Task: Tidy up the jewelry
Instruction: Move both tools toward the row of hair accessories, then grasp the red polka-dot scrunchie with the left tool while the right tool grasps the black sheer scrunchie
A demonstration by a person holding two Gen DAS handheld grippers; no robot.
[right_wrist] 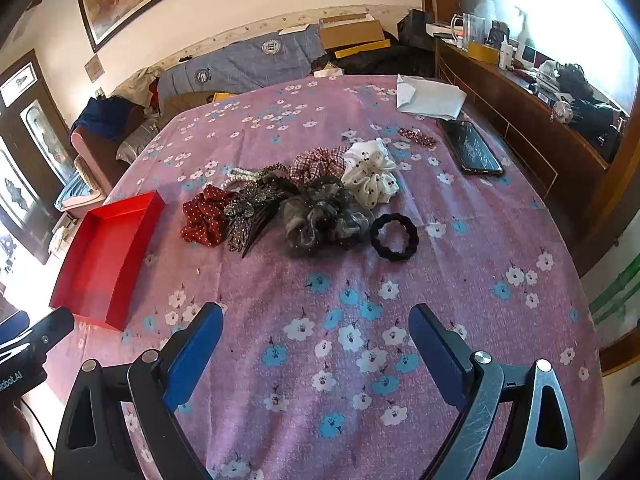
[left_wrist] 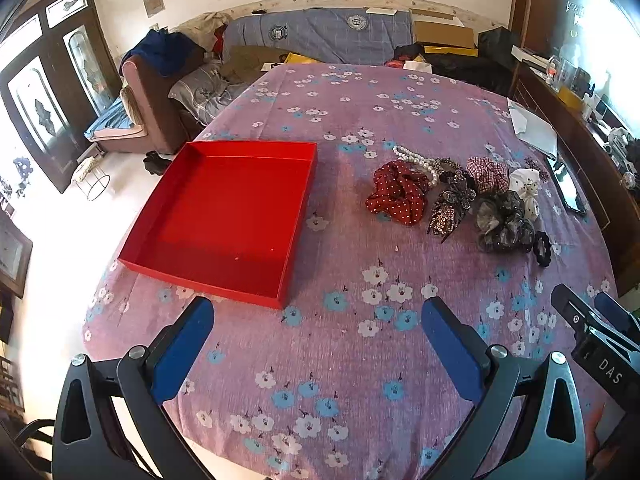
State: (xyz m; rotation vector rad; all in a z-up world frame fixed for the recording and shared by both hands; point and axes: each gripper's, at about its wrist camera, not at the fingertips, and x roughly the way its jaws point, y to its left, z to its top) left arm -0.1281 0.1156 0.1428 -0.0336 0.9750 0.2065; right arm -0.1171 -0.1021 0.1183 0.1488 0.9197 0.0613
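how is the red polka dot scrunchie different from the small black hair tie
The red scrunchie is dark red with white dots; the black hair tie is plain black. The red scrunchie is bulky and crumpled, touching the pile; the black hair tie is a thin open ring lying at the pile's other end. Both rest on the floral cloth.

Floral purple tablecloth [left_wrist: 360, 360] under red tray [left_wrist: 224, 216], scrunchie heap [right_wrist: 320, 216], phone [right_wrist: 474, 152].

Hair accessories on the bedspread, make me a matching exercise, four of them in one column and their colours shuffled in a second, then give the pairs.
Things:
1. polka-dot scrunchie
2. plain ring hair tie
3. scrunchie near the phone
4. bead string

Colours:
A. pearly white
B. red, white dots
C. black
D. white, dark dots

Pairs: 1-B, 2-C, 3-D, 4-A
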